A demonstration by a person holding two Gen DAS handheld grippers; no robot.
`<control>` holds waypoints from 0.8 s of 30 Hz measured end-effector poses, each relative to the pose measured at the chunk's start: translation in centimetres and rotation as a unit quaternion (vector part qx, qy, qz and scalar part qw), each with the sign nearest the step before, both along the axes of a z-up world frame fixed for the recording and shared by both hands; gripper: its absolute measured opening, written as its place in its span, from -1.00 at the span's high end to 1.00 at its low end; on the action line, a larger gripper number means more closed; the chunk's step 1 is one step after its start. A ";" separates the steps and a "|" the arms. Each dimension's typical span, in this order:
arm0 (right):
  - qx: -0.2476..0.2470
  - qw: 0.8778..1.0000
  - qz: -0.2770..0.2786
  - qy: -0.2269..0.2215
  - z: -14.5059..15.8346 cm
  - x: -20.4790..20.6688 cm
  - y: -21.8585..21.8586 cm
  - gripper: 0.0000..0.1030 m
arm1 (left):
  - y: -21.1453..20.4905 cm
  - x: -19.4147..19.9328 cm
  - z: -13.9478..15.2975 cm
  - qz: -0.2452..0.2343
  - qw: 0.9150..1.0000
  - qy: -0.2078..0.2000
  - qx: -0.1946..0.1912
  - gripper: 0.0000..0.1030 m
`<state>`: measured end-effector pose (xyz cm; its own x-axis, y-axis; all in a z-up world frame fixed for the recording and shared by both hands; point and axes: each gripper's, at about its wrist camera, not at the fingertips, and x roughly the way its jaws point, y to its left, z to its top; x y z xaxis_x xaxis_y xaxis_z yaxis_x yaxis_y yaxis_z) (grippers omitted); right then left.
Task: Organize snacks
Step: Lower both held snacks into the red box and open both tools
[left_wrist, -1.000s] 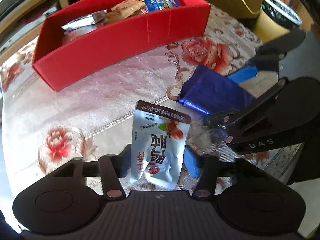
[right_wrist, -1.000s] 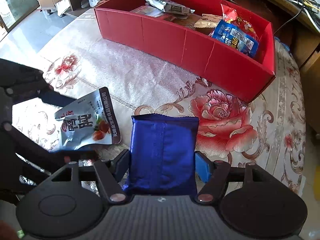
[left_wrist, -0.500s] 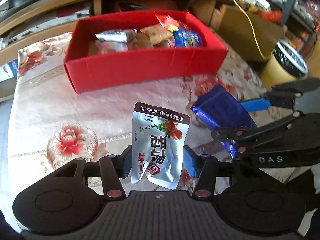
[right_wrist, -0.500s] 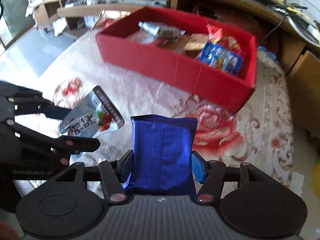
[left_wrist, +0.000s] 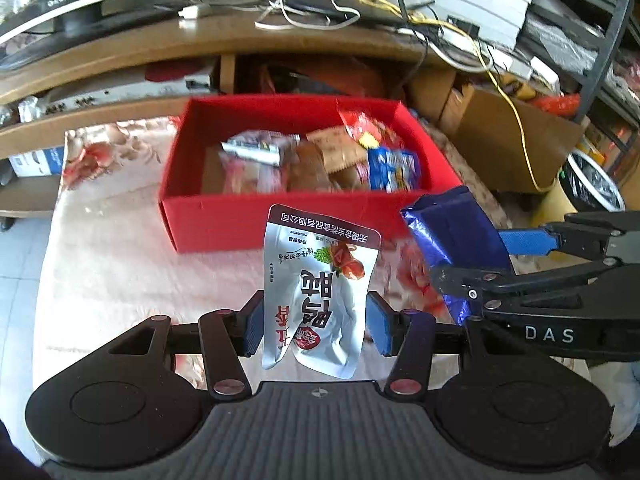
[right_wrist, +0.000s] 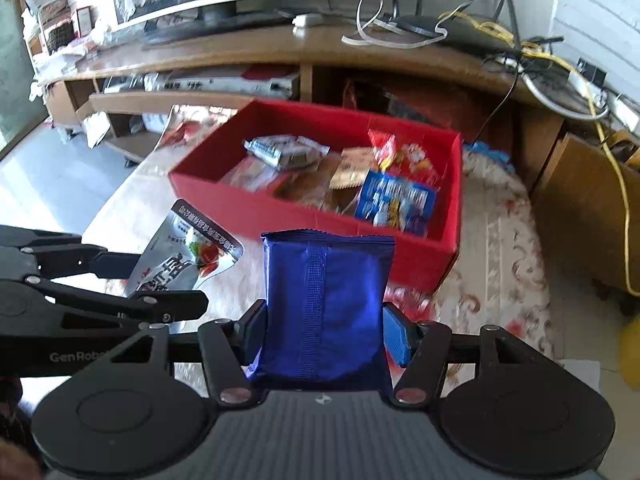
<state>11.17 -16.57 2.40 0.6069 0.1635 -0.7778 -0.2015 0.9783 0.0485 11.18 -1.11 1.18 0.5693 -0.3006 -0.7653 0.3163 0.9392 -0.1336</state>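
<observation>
Since the earlier frames both claws have risen well above the table [left_wrist: 120,264], and the red box [left_wrist: 248,220] now lies lower and farther ahead. The left claw [left_wrist: 316,324] grips the silver pouch [left_wrist: 320,292]; the right claw [right_wrist: 326,330] grips the blue packet [right_wrist: 324,304]. Both packs hang clear of the table, short of the box. Inside the box lie assorted snacks [right_wrist: 396,202]. A cluttered wooden shelf [right_wrist: 280,48] stands behind.

Sunlit wooden TV cabinet [right_wrist: 280,46] carries tangled cables [left_wrist: 400,12]; tiled floor [right_wrist: 48,176].
</observation>
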 end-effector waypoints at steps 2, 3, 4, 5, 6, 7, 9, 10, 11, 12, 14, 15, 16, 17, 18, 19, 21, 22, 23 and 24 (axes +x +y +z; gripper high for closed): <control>0.003 1.000 -0.005 -0.009 0.4 0.3 -0.1 -0.12 | -0.2 0.3 0.6 0.004 1.000 -0.012 0.003 -0.15; 0.002 1.000 -0.008 -0.014 0.6 0.4 -0.1 -0.12 | -0.3 0.4 0.8 0.006 1.000 -0.018 0.004 -0.14; 0.001 1.000 -0.010 -0.020 0.8 0.4 -0.2 -0.12 | -0.4 0.5 1.0 0.007 1.000 -0.023 0.005 -0.12; -0.001 1.000 -0.013 -0.026 1.1 0.5 -0.2 -0.12 | -0.4 0.6 1.2 0.008 1.000 -0.028 0.005 -0.12; -0.001 0.999 -0.015 -0.030 1.3 0.6 -0.3 -0.12 | -0.5 0.7 1.4 0.010 0.999 -0.032 0.004 -0.12; -0.001 0.999 -0.019 -0.035 1.5 0.7 -0.4 -0.12 | -0.6 0.9 1.6 0.011 0.999 -0.036 0.003 -0.12; 0.000 0.999 -0.024 -0.046 1.9 0.9 -0.5 -0.12 | -0.7 1.2 1.9 0.012 0.999 -0.042 0.002 -0.12; 0.000 0.998 -0.026 -0.050 2.0 1.0 -0.6 -0.12 | -0.7 1.4 2.1 0.013 0.999 -0.046 0.003 -0.12; -0.001 0.998 -0.029 -0.054 2.2 1.1 -0.6 -0.12 | -0.8 1.5 2.2 0.014 0.999 -0.050 0.004 -0.12; -0.002 0.998 -0.032 -0.059 2.4 1.2 -0.6 -0.12 | -0.9 1.6 2.4 0.015 0.998 -0.055 0.006 -0.12; -0.006 0.997 -0.035 -0.068 2.7 1.4 -0.6 -0.12 | -1.0 1.8 2.8 0.016 0.998 -0.064 0.010 -0.12; -0.007 0.997 -0.036 -0.072 2.9 1.5 -0.6 -0.12 | -1.0 2.0 2.9 0.017 0.998 -0.068 0.011 -0.11; -0.010 0.996 -0.037 -0.076 3.0 1.6 -0.5 -0.12 | -1.0 2.1 3.0 0.018 0.997 -0.069 0.010 -0.11; -0.011 0.996 -0.038 -0.080 3.1 1.7 -0.5 -0.12 | -1.0 2.2 3.1 0.020 0.997 -0.071 0.010 -0.11; -0.012 0.996 -0.038 -0.083 3.3 1.9 -0.4 -0.12 | -1.0 2.4 3.1 0.021 0.997 -0.072 0.009 -0.11; -0.012 0.996 -0.038 -0.085 3.4 2.0 -0.4 -0.12 | -0.9 2.5 3.2 0.022 0.997 -0.074 0.010 -0.11; -0.013 0.995 -0.040 -0.088 3.5 2.3 -0.3 -0.13 | -1.0 2.9 3.4 0.023 0.997 -0.078 0.012 -0.11; -0.014 0.995 -0.040 -0.090 3.6 2.5 -0.3 -0.12 | -1.0 3.1 3.5 0.024 0.996 -0.081 0.014 -0.11; -0.015 0.995 -0.041 -0.090 3.6 2.7 -0.3 -0.12 | -1.1 3.3 3.5 0.025 0.996 -0.082 0.016 -0.11; -0.015 0.995 -0.043 -0.091 3.7 3.0 -0.3 -0.12 | -1.1 3.4 3.6 0.025 0.996 -0.083 0.016 -0.11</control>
